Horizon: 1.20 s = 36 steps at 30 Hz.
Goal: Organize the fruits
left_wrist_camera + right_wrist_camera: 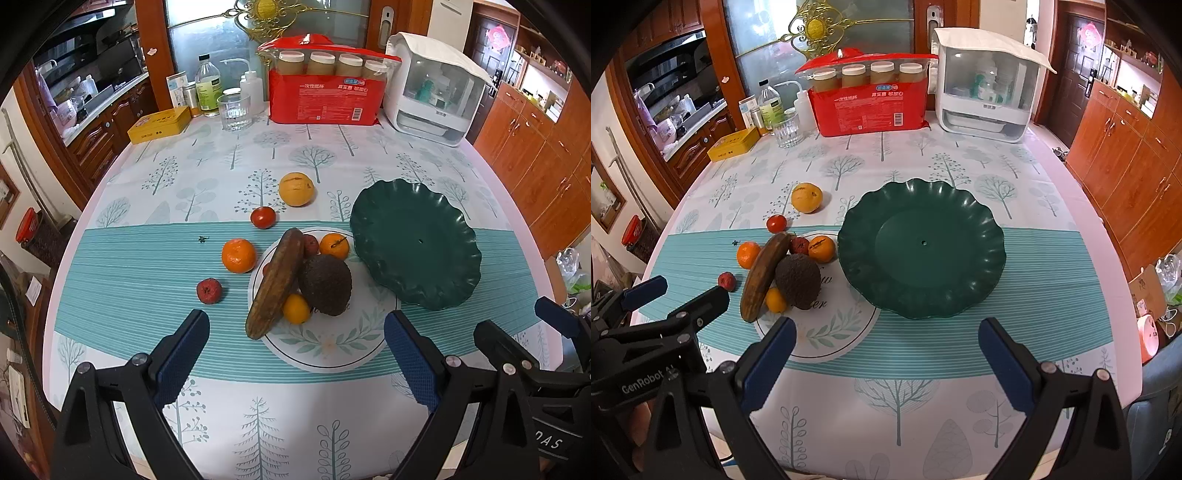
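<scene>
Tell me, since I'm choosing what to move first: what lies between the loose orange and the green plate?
In the left wrist view, between the loose orange and the green plate lie the brown banana, a lychee and a stemmed orange.

Small orange: partly hidden behind banana and avocado.
Lychee: mostly covered by banana.
Red package: print too small to read.
Right claw: cut off at frame edge.
</scene>
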{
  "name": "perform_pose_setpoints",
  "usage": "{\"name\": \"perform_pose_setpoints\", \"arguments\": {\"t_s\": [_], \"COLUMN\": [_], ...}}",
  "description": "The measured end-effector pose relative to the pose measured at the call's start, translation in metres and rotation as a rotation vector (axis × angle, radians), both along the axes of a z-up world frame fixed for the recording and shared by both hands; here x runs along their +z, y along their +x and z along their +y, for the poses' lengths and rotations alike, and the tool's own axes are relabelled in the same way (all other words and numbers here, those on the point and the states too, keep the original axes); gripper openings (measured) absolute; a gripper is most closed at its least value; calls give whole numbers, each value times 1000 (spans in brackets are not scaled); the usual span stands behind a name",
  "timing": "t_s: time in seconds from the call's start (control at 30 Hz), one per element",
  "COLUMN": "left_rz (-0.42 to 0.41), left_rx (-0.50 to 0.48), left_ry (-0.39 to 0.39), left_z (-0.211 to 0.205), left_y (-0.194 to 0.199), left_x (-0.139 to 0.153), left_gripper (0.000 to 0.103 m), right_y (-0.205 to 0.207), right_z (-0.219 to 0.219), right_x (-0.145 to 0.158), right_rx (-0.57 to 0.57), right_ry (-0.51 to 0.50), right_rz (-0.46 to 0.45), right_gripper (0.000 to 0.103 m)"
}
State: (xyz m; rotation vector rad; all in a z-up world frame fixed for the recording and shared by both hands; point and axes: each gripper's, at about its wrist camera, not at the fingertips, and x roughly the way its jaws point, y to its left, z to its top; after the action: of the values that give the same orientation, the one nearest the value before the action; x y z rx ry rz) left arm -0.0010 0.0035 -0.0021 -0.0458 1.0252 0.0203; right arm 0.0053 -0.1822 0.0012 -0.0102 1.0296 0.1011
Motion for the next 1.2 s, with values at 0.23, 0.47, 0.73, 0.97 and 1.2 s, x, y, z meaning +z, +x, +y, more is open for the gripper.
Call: {"name": "perform_pose_setpoints", "arguments": {"t_s": [0.23,0.47,0.73,0.97,1.2], "left_rz": [0,2,3,6,6], "left_rx": [-1,0,0,3,2], "left_ry": [1,-1,-2,-3,-4], "left_z": [2,3,4,9,8], "left_y": [-1,-1,-2,-4,-3], "left_x": [-2,-2,-2,-3,-2], "left_gripper": [95,95,95,95,95], "right_y": [-1,0,0,-6,-6], "right_z": [1,1,1,12,12], "right_x": [1,1,0,-7,-6], "right_rx": [-2,-2,-2,0,-1], "right_ry": [-1,-1,-1,1,1], "right_rz": [3,7,10,13,15], "right_gripper": [99,99,99,99,99]}}
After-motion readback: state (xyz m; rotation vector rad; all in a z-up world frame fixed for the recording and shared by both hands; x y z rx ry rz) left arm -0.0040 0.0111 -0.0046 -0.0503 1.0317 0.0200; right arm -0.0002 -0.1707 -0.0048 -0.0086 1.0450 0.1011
